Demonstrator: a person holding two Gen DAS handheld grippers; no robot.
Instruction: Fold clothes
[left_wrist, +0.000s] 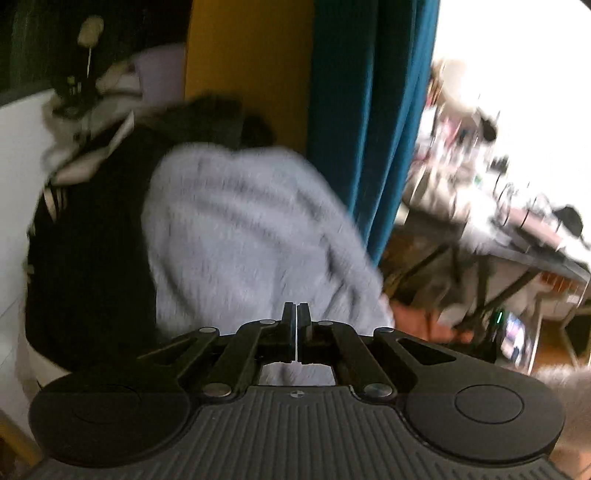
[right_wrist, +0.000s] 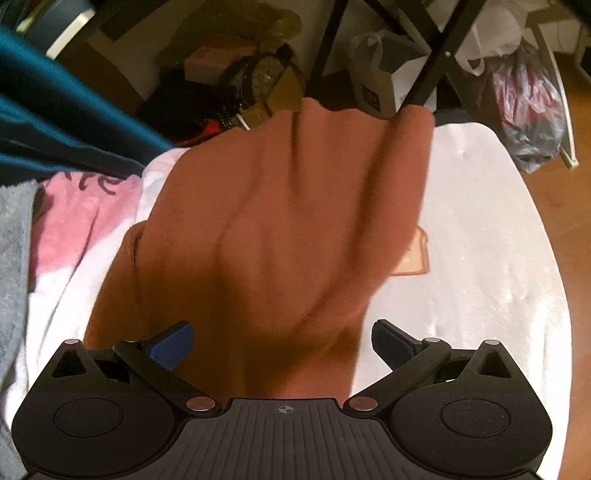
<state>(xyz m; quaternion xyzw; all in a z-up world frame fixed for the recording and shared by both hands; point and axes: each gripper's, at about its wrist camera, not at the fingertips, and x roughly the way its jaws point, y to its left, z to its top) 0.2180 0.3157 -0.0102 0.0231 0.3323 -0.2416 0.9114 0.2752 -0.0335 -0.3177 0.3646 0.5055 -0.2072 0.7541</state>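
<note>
My right gripper (right_wrist: 282, 345) is wide open with nothing between its blue pads (right_wrist: 170, 349). Just in front of it the brown garment (right_wrist: 266, 236) lies on the white table (right_wrist: 491, 236), reaching from the near edge to the far edge. A pink and white cloth (right_wrist: 70, 236) sits at the left edge. My left gripper (left_wrist: 296, 332) is closed tight on nothing, pointing at a blurry grey fleece (left_wrist: 236, 229).

A lived-in home room — teal curtain (left_wrist: 369, 122), wooden floor (right_wrist: 561, 206), plastic bags (right_wrist: 524, 107), heaped clothes (left_wrist: 236, 229).
</note>
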